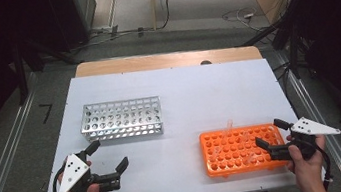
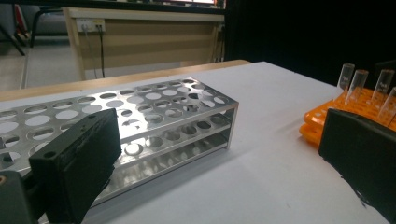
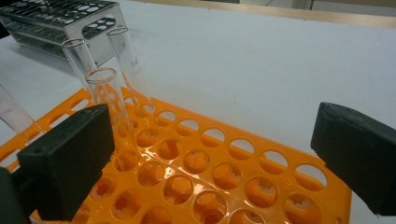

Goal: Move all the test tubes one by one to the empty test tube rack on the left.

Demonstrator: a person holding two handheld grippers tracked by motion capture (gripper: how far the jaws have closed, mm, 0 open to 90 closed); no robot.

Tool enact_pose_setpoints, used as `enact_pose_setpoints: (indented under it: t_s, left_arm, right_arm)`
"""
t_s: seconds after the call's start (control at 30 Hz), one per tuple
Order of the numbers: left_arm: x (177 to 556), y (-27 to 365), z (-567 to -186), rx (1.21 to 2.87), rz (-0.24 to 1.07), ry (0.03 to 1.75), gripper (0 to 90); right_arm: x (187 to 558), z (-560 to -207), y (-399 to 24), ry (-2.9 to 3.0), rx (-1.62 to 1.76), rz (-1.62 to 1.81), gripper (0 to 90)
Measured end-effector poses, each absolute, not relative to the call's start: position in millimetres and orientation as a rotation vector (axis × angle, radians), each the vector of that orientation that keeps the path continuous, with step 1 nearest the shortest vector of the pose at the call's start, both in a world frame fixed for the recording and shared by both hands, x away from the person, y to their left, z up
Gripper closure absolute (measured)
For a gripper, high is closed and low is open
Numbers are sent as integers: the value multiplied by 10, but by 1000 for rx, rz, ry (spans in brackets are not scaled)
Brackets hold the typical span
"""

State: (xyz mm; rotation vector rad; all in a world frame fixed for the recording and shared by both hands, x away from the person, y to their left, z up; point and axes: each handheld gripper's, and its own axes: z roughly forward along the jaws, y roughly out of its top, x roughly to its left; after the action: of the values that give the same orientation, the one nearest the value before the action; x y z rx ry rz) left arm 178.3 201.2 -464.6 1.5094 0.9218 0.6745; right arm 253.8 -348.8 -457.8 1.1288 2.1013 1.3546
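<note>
Clear glass tubes (image 3: pixel 105 100) lean in orange rack (image 3: pixel 243 186).

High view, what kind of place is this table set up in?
Probably a lab or test workroom: an orange tube rack holding clear test tubes, a bare metal rack, and cables trailing across the floor.

An orange plastic rack (image 1: pixel 239 151) lies flat near the table's front right corner, its top a grid of round holes; several clear glass tubes (image 3: pixel 108 100) stand in it, open-mouthed and leaning; a metal rack (image 1: pixel 122 119) sits well apart, left and farther back.
</note>
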Motion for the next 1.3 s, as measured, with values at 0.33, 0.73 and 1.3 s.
enact_pose_setpoints:
  t_s: [0.33,0.73,1.3]
  left_arm:
    - [1750,1974,-4641,1516,650,932,0]
    - [1708,1887,-4621,1544,674,917,0]
    - [1716,1895,-4623,1541,667,914,0]
  right_arm:
    - [2459,-4507,-3598,2107,1124,1424,24]
    - [2287,-4398,-3533,2221,996,1515,123]
    - [2191,-4380,-3327,2392,797,1573,335]
